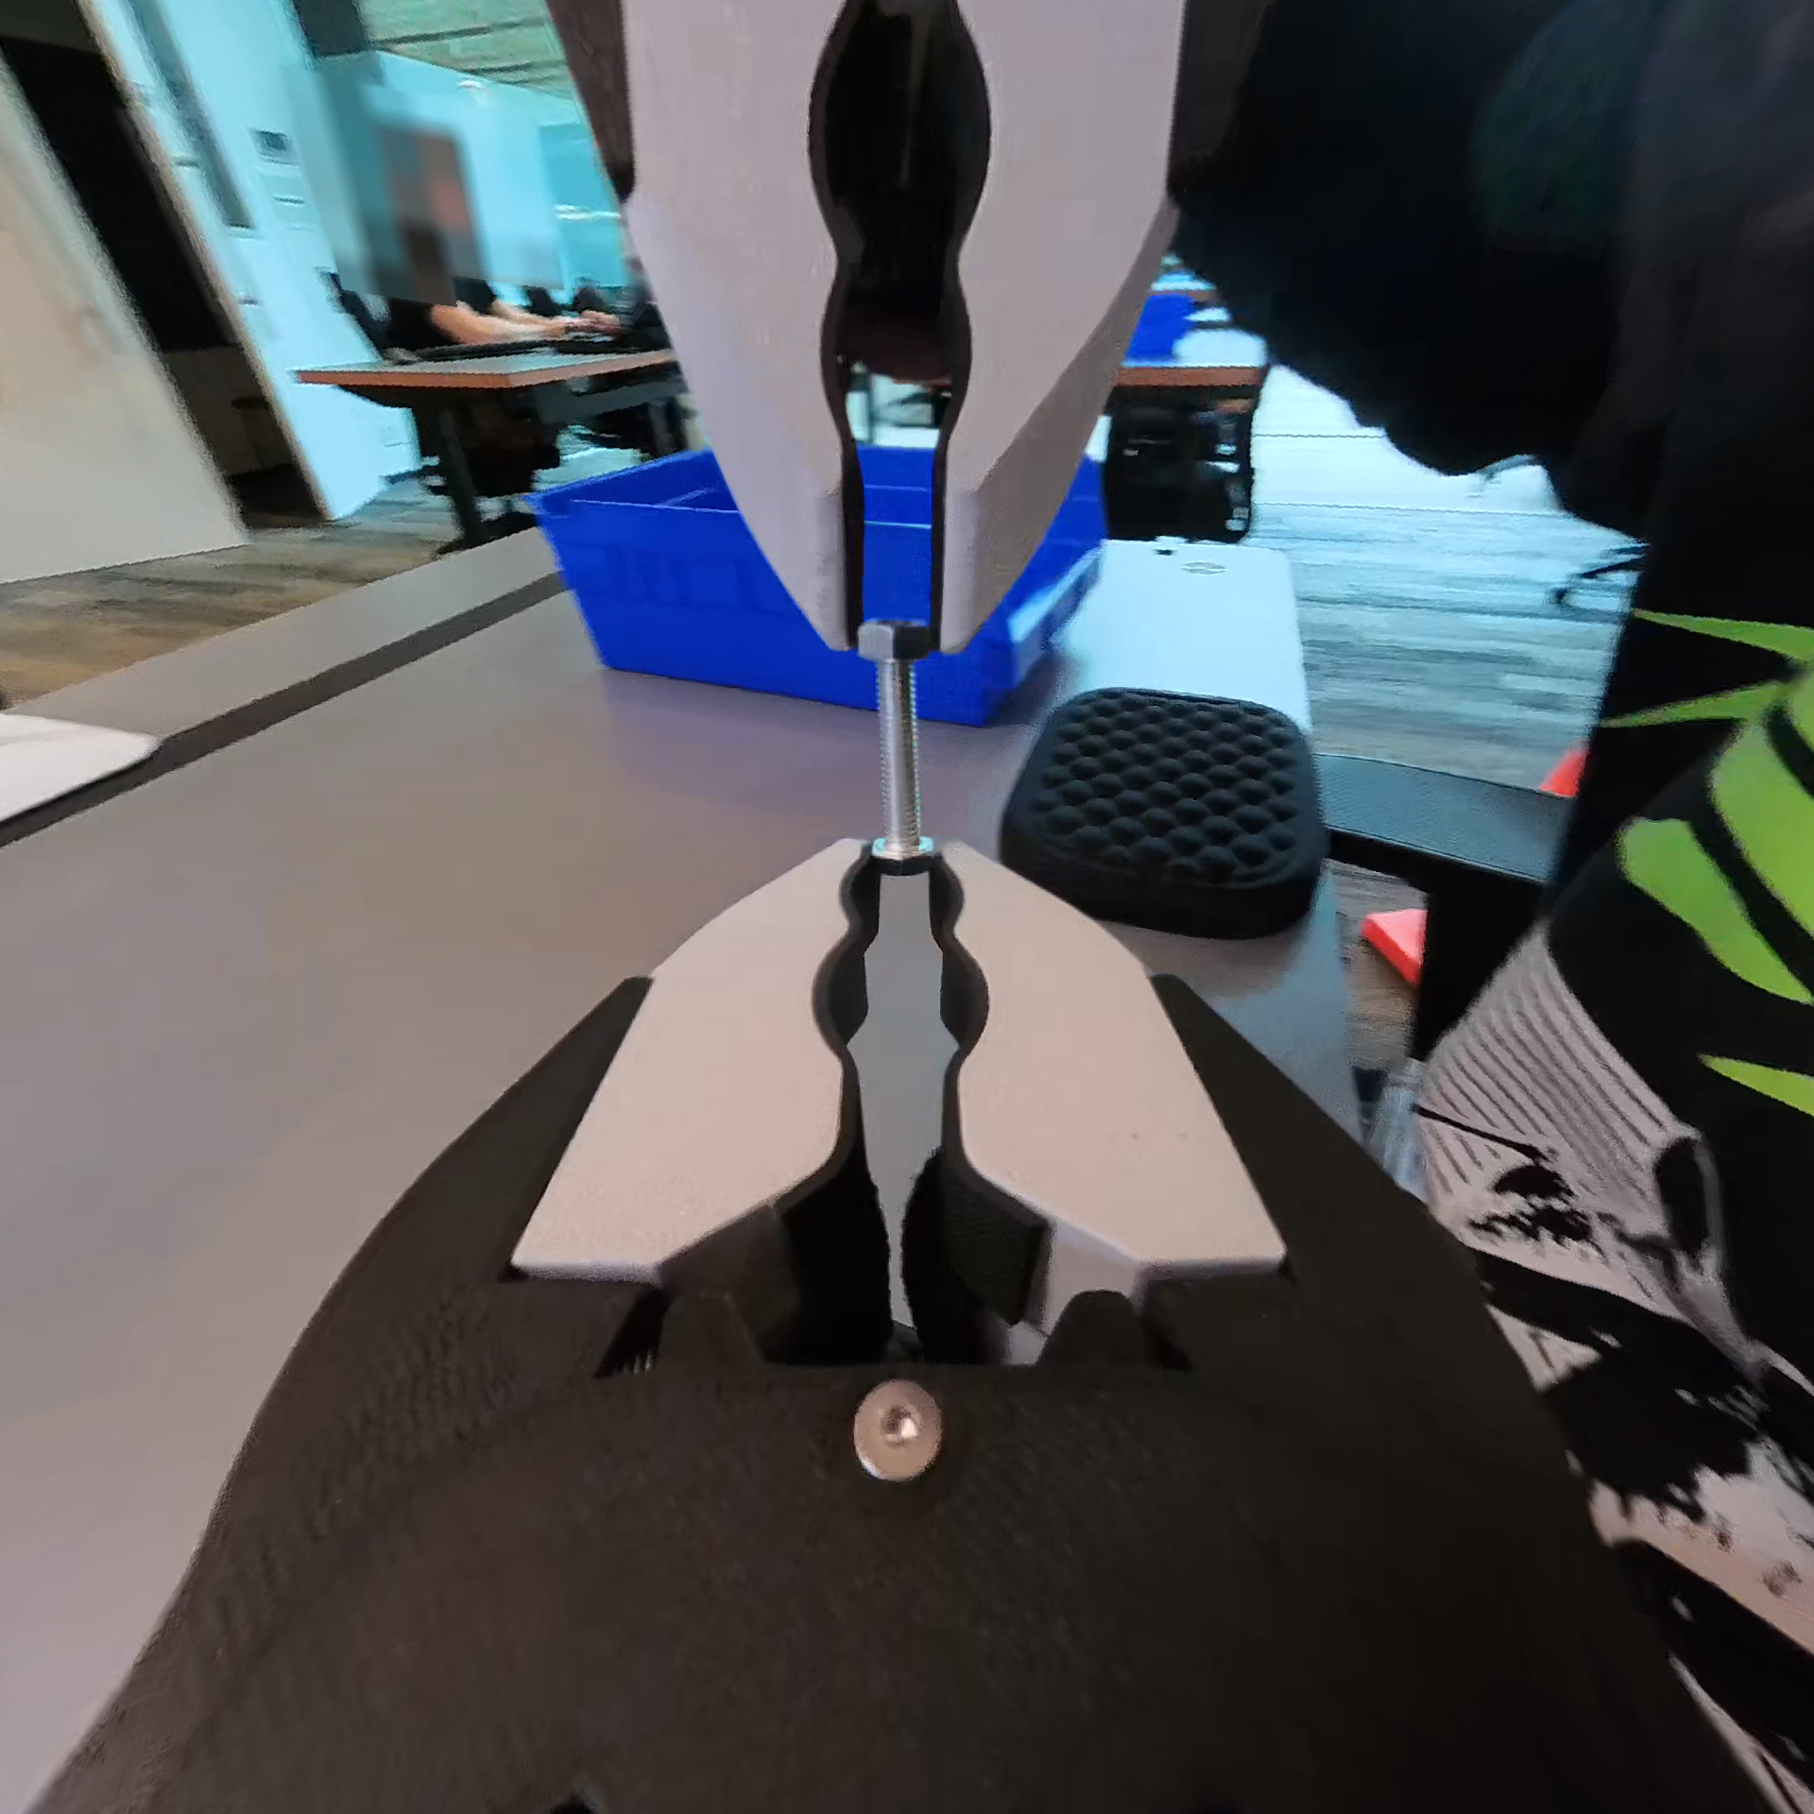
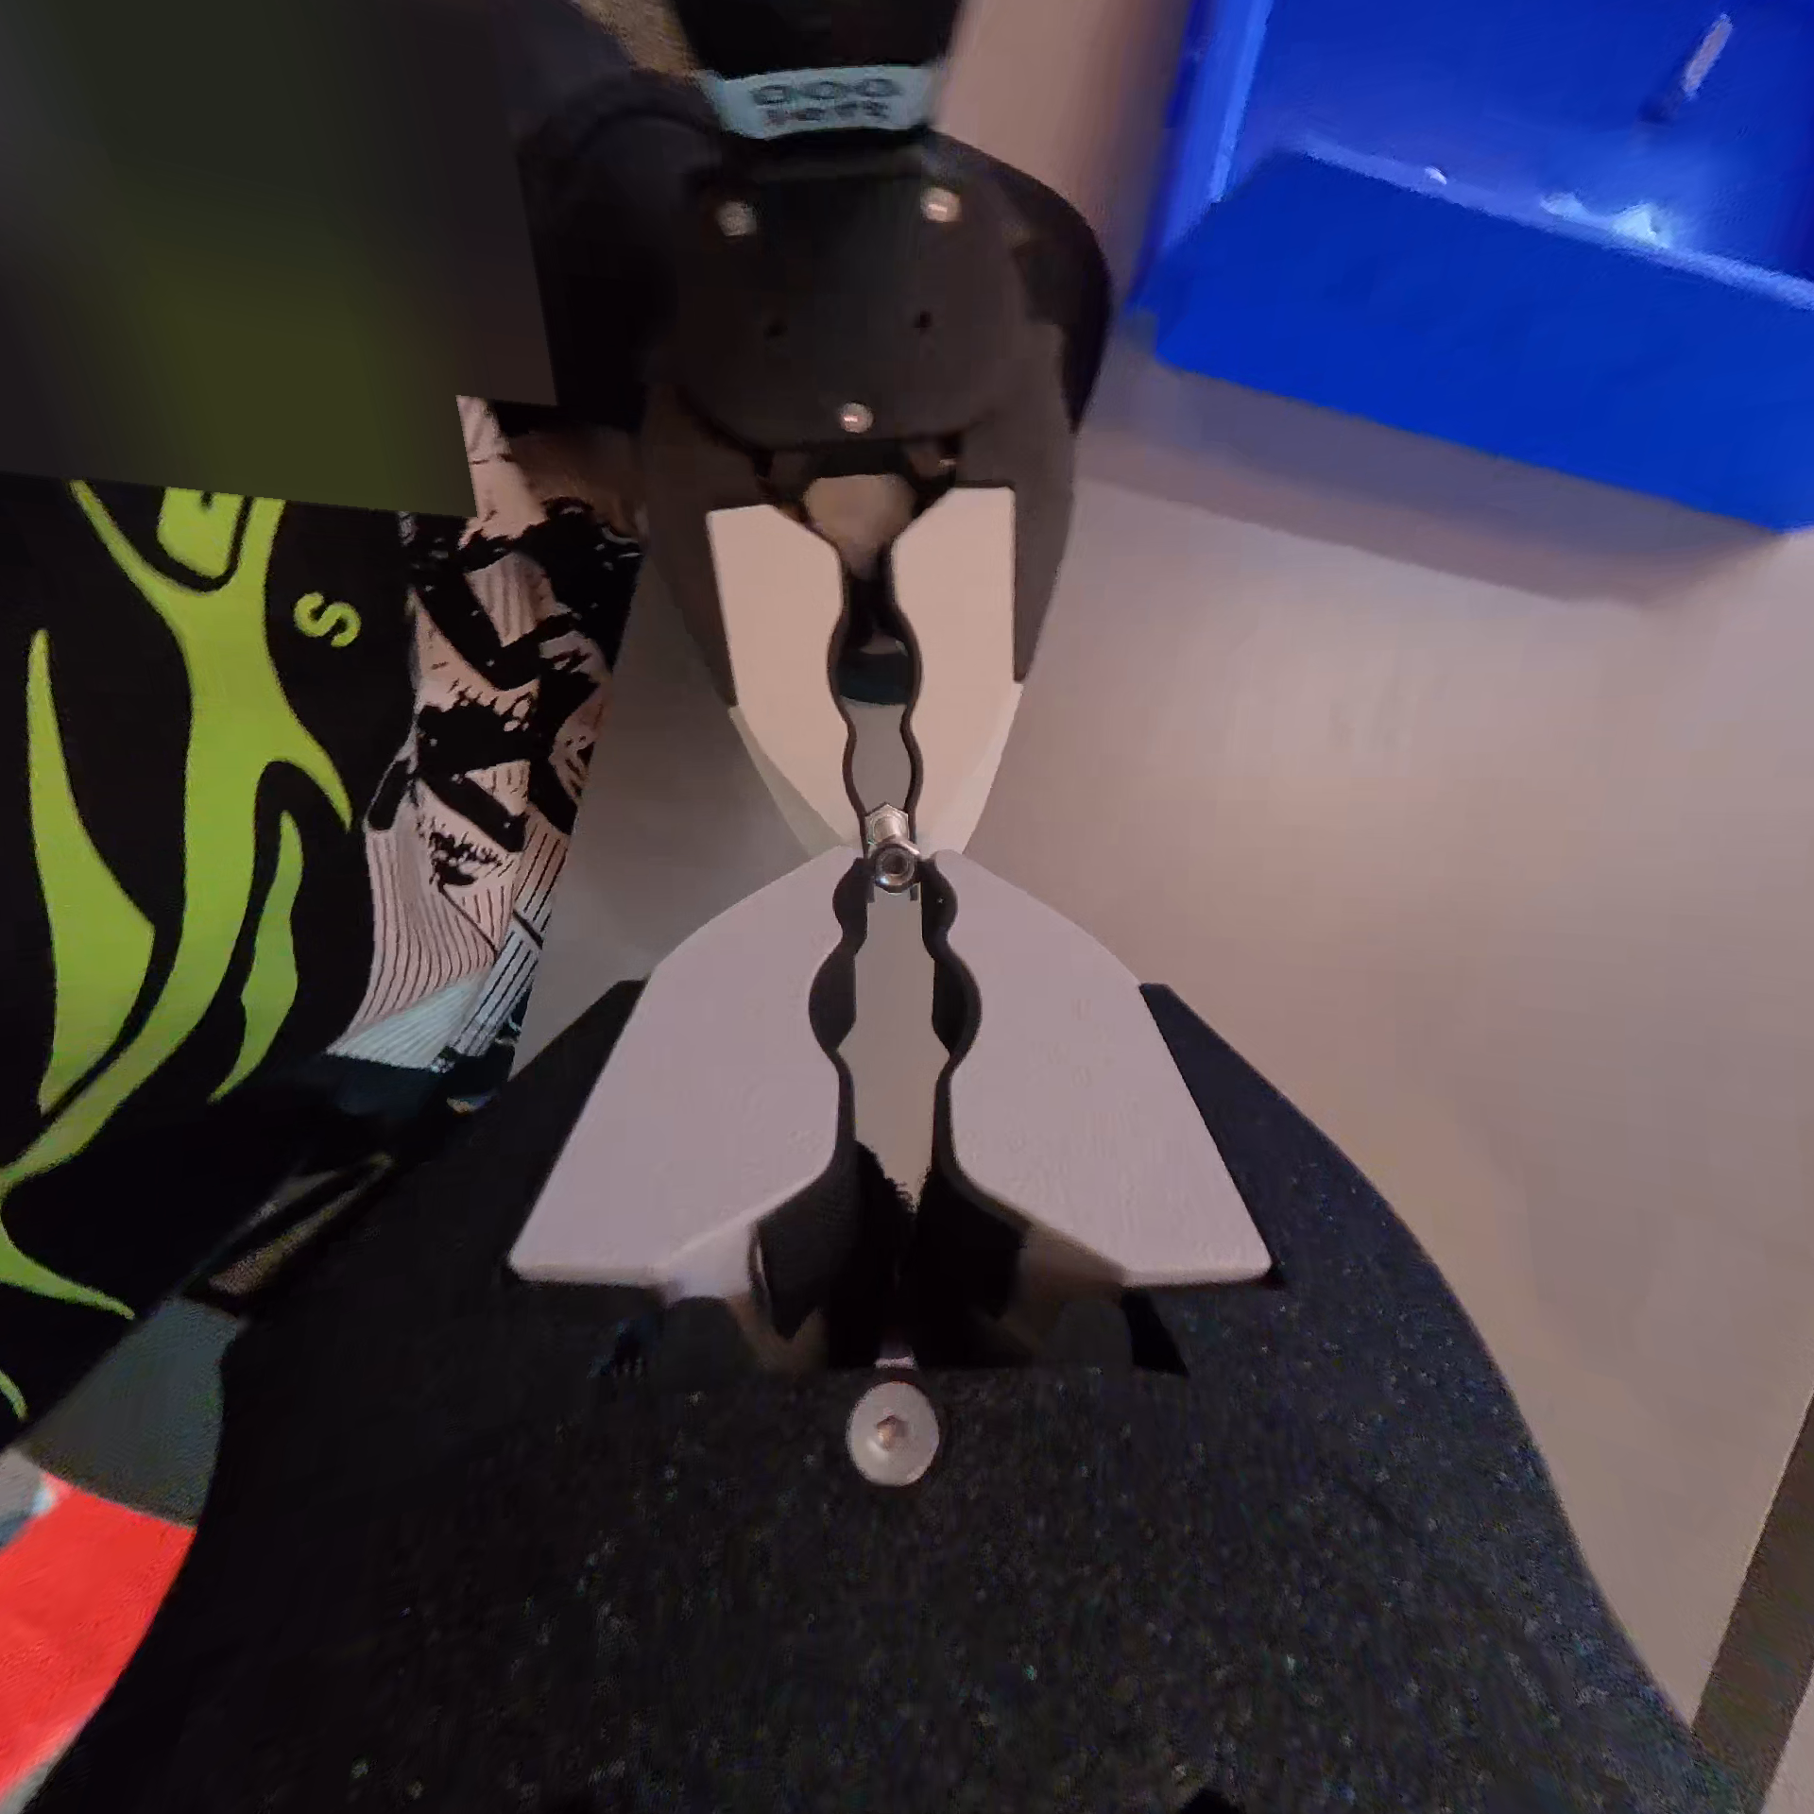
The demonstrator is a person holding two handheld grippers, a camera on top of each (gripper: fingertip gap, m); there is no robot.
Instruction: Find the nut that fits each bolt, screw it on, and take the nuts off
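Observation:
A silver bolt (image 1: 898, 756) is held upright in the air between my two grippers above the grey table (image 1: 344, 933). My left gripper (image 1: 898, 862) is shut on the bolt's lower end, at its head. My right gripper (image 1: 891, 643) comes down from above and is shut on a small hex nut (image 1: 891, 638) at the top of the thread. In the right wrist view my right gripper (image 2: 891, 869) pinches the nut (image 2: 891, 864), seen end-on with its hole showing. The left gripper (image 2: 883, 820) faces it, tips almost touching. The thread is mostly hidden there.
A blue plastic bin (image 1: 687, 599) stands on the table behind the grippers and also shows in the right wrist view (image 2: 1472, 324). A black dimpled pad (image 1: 1168, 805) lies to the right, with a white flat device (image 1: 1198, 609) behind it. A person's patterned sleeve (image 1: 1728, 883) is at the right. My right fingertips sit around 5 cm from my left ones.

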